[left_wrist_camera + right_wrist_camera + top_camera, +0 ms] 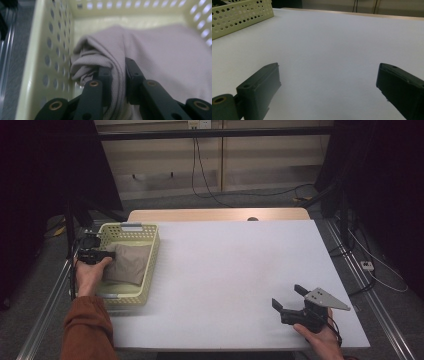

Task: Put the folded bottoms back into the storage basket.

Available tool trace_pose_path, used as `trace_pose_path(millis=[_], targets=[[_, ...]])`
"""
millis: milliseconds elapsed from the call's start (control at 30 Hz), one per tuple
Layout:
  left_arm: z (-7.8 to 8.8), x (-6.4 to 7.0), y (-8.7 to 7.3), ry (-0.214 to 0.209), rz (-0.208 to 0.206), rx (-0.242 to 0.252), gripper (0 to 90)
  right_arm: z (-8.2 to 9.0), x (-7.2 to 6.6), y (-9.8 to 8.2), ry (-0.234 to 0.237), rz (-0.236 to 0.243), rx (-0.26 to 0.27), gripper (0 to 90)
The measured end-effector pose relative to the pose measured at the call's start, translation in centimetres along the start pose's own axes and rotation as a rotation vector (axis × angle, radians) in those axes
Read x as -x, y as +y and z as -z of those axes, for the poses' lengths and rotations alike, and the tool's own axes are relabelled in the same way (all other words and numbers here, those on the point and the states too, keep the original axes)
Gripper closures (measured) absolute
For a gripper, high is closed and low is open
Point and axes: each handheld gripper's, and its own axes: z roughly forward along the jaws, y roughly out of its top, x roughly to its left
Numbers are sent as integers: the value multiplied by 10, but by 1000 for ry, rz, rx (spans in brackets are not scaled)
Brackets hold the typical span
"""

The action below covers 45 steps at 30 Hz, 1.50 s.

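Grey cloth (155, 57) lies inside yellow basket (150, 251), at its left wall. Left tongs (117, 75) pinch 1 fold of it. Right tongs (328, 85) spread, idle on worktop (235, 265), well right of basket. Judgement: lift straight up, clear basket rim, keep pinch firm.

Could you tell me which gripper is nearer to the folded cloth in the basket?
Left. The left gripper is inside the basket, shut on a fold of the cloth; the right gripper is open over the bare table, far across.
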Motion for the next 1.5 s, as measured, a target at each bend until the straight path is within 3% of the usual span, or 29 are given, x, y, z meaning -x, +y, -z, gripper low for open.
trace_pose_path(millis=[233, 267, 333, 400, 533, 600, 633, 667, 700, 733, 833, 867, 1000, 1167, 1300, 1400, 1500], targets=[[-4, 1, -1, -10, 8, -110, 779, 0, 0, 0, 1, 2, 1, 47], [-3, 0, -1, -18, 0, -126, 779, 0, 0, 0, 1, 2, 1, 47], [-3, -1, -2, -43, 23, -154, 774, 0, 0, 0, 0, 0, 0, 47], [-2, -2, -4, -67, 1, -187, 768, 0, 0, 0, 0, 1, 0, 47], [2, -4, -5, -70, 17, -142, 708, 0, 0, 0, -1, 3, 1, 47], [9, -3, -4, -41, 9, -109, 610, 0, 0, 0, -1, 2, 0, 47], [18, -3, -3, -16, 17, -58, 556, -1, 0, 0, -1, 2, 0, 47], [18, -3, -3, -16, 17, -58, 511, -1, 0, 0, -1, 0, 0, 47], [22, -4, -2, -20, 23, -28, 469, -1, 0, 0, -1, 1, -2, 47], [26, -5, -2, -23, 29, 13, 456, -1, 0, 0, 0, 3, -2, 46], [37, -2, -1, -49, -12, 105, 436, -1, 0, 0, 1, 5, -4, 47], [37, 2, -1, -59, 0, 147, 436, -1, 0, 0, 3, 5, -4, 47], [35, 17, 3, -97, -58, 170, 452, -1, 0, 0, 2, 3, -4, 47], [17, 34, 8, -110, -137, 128, 523, -1, 0, 0, 2, 3, -5, 47], [-1, 37, 9, -104, -102, 69, 559, 0, 0, 0, 2, 2, -2, 46], [-14, 38, 7, -58, -126, -20, 662, 0, 0, 0, 3, 1, -2, 47], [-21, 40, 6, -46, -127, -33, 734, -1, 1, 0, 3, 0, -4, 46]])
